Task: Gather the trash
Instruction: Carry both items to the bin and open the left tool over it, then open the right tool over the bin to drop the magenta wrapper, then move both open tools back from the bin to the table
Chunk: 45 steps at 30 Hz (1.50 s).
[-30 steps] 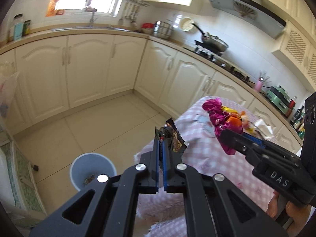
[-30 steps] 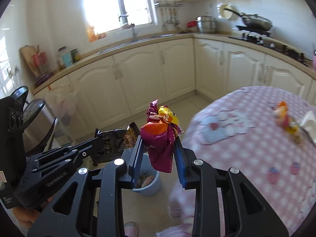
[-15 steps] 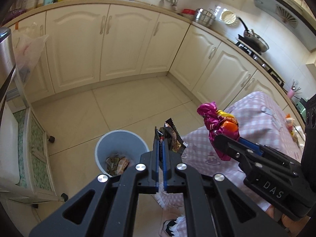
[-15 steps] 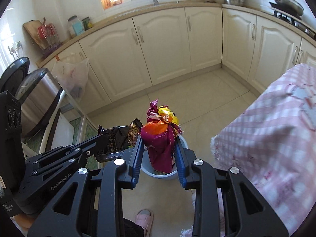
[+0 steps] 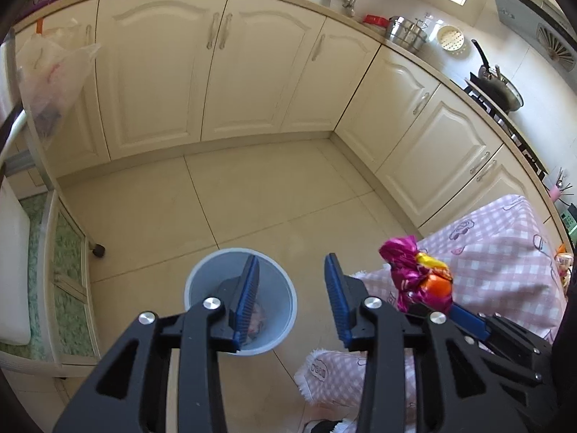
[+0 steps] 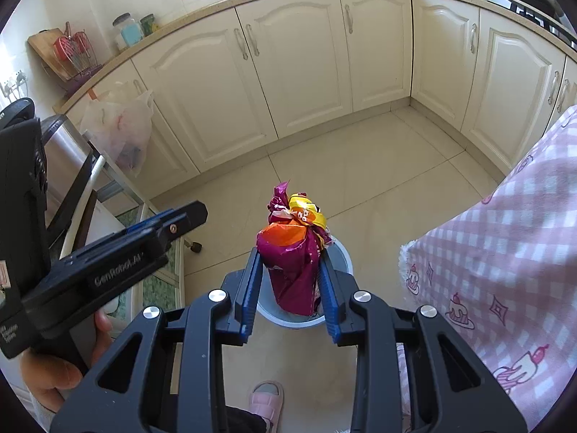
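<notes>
1. While the left tongs hang over the bin, their jaws have just been opening and now stand apart with nothing between them.
2. Seen from the left wrist, the bin sits on the tiled floor at about 7 o'clock, partly behind the left blue pad; scraps lie at its bottom, too blurred to name.
3. The right tongs are clamped on a crumpled wrapper, magenta, orange and yellow, held upright with its twisted top above the pads.
4. In the right wrist view the wrapper is straight above the bin, whose rim shows behind and below it, at 6 o'clock.
5. In the left view the same wrapper shows at 4 o'clock, to the right of the bin.
6. A desk under a pink checked cloth fills 3 to 5 o'clock in the right view, its edge near the bin.
7. A hand grips the left tool at 8 o'clock there.
8. A pink slipper shows on the floor at 6 o'clock.
9. Cream cabinets run along the far wall, from 10 to 2 o'clock.
</notes>
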Tool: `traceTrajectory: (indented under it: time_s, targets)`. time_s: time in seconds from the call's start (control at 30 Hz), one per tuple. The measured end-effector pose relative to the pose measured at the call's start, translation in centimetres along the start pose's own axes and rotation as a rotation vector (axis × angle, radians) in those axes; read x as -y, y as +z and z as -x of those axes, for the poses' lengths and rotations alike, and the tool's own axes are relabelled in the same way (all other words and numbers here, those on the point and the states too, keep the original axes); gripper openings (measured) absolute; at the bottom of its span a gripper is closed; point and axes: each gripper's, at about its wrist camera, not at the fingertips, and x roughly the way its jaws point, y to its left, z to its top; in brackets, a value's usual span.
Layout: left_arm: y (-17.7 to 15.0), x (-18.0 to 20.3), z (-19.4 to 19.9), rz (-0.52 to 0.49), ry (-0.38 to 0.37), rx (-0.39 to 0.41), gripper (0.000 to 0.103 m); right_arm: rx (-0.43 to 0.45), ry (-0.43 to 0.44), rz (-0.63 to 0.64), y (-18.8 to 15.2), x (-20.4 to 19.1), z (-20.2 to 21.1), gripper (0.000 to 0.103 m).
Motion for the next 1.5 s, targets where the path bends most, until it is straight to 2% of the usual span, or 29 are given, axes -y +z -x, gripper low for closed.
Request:
traceTrajectory:
  time_s: [0.33,0.63,0.83,0.97,1.03,1.33,1.5]
  targets:
    - [-1.6,-0.7,-0.4,0.004,0.008,-0.038,0.037,-0.025,-0.003,0.001,-0.2,-0.3,-1.2,0.029]
    - [-0.9,-1.6,0.7,0.024,0.015,-0.003,0.037,-0.017,0.005,0.007,0.7,-1.3,-2.0,0.029]
    - [0.1,-2.6,1.4,0.039,0.048,0.031,0.037,0.018,0.021,0.005,2.2,-2.2,-2.4,0.029]
    - [0.6,-3.2,1.8,0.052,0.048,0.045,0.037,0.066,0.017,-0.034,3.8,-1.9,-3.2,0.035]
    - [0.7,-3.0,1.8,0.047,0.045,0.045,0.037,0.071,0.012,-0.043,4.2,-1.7,-3.2,0.044]
    - [1.1,0.3,2.6,0.001,0.011,0.053,0.037,0.112,-0.038,-0.023,3.4,-0.3,0.5,0.044]
    - [1.1,4.1,4.4,-0.052,-0.025,0.073,0.037,0.158,-0.053,-0.04,2.9,1.6,4.4,0.044]
